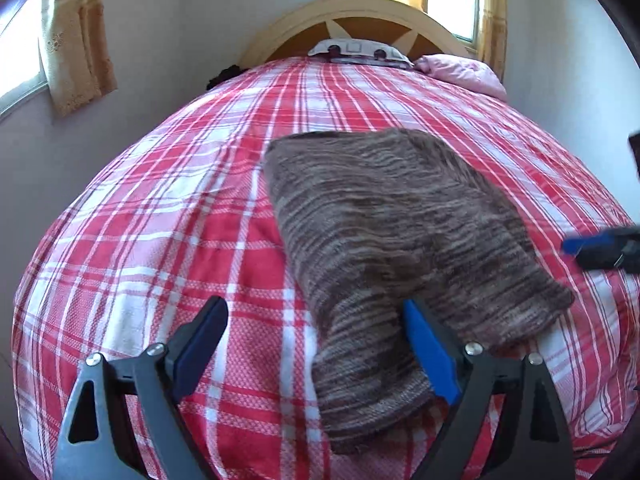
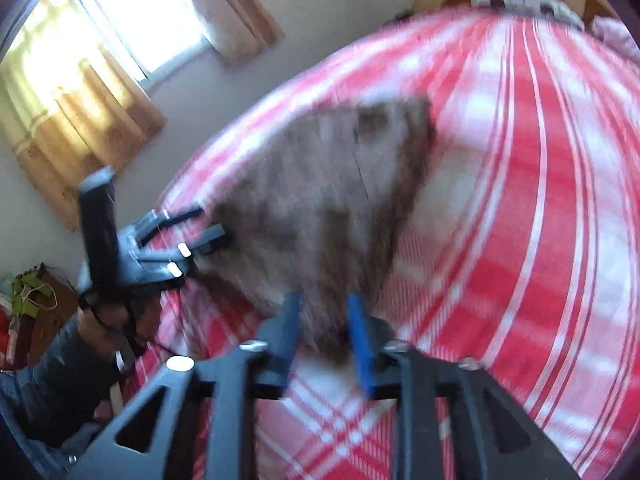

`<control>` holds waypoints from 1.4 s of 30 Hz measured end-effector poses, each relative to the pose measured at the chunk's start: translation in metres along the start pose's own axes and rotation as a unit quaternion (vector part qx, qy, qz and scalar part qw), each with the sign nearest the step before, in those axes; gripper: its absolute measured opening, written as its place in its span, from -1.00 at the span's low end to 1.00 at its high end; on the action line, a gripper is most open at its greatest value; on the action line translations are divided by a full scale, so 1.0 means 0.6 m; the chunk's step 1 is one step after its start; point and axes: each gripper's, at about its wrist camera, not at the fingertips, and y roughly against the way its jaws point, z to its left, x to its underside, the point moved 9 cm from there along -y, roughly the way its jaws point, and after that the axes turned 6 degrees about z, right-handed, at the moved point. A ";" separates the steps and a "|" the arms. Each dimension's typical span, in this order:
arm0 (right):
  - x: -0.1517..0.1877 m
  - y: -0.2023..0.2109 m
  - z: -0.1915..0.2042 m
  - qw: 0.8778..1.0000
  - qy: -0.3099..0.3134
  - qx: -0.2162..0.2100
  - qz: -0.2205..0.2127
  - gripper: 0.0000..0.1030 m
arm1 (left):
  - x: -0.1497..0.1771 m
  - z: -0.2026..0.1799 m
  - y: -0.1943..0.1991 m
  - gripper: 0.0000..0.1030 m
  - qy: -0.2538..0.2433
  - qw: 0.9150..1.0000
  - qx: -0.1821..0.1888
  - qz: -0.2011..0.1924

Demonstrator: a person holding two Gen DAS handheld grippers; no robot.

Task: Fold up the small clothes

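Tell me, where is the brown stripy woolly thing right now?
The brown striped knit garment lies on the red plaid bedspread, right of centre in the left wrist view, its near end beside the left hand-held gripper.

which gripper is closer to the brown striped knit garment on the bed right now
Left. The left gripper is open with the brown striped knit garment lying between its fingers. The right gripper sits just off the garment's right edge.

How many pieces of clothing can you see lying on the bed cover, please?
1: a brown striped knit garment lies on the red plaid cover, right of centre in the left wrist view, its near end between the left gripper's fingers. Folds may hide another.
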 end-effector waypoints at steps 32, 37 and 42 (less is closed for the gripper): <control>0.026 0.063 0.049 0.984 0.014 0.152 -0.090 0.10 | 0.012 -0.025 0.126 0.92 0.017 0.999 0.003 -0.039; 0.022 0.106 0.086 0.973 0.050 0.193 -0.120 0.10 | -0.013 -0.036 0.169 0.92 0.015 0.997 0.008 -0.074; 0.019 0.137 0.106 0.964 0.067 0.215 -0.142 0.11 | -0.024 -0.043 0.193 0.93 0.014 0.996 0.011 -0.092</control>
